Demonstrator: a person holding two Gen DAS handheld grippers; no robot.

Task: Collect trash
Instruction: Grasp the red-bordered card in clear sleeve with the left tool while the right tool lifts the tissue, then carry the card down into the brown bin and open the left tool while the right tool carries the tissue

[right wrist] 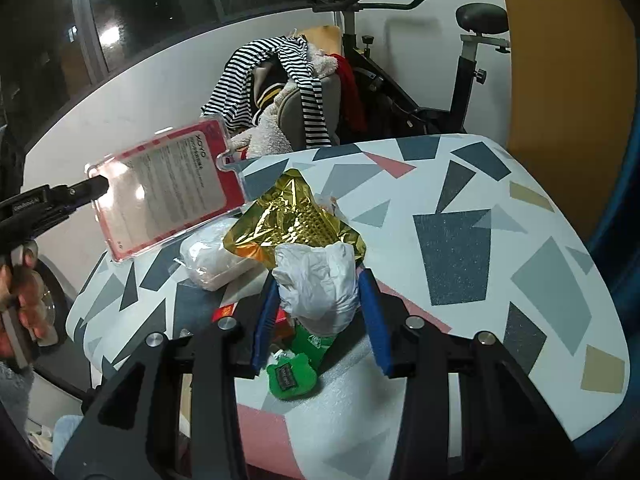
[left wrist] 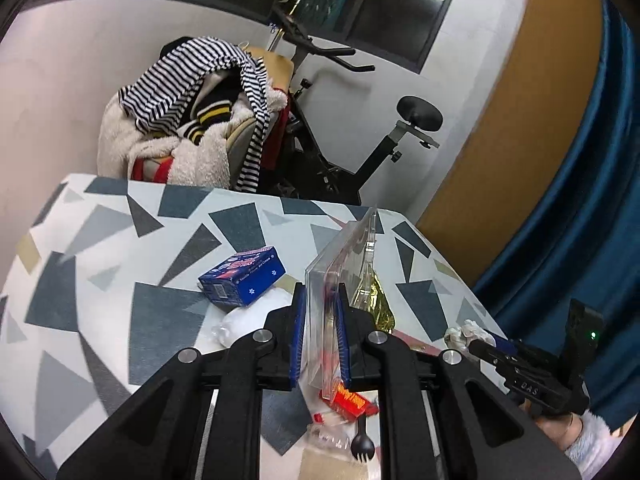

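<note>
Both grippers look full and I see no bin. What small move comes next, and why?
Probably lift both clear of the table. The left hand-held gripper pinches the clear package; the right hand-held gripper holds the tissue wad just above the gold foil.

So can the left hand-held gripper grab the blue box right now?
Probably not yet. The left hand-held gripper is shut on the clear plastic package, so it is full. The blue box lies uncovered on the table just left of it, so letting go first should free it.
</note>
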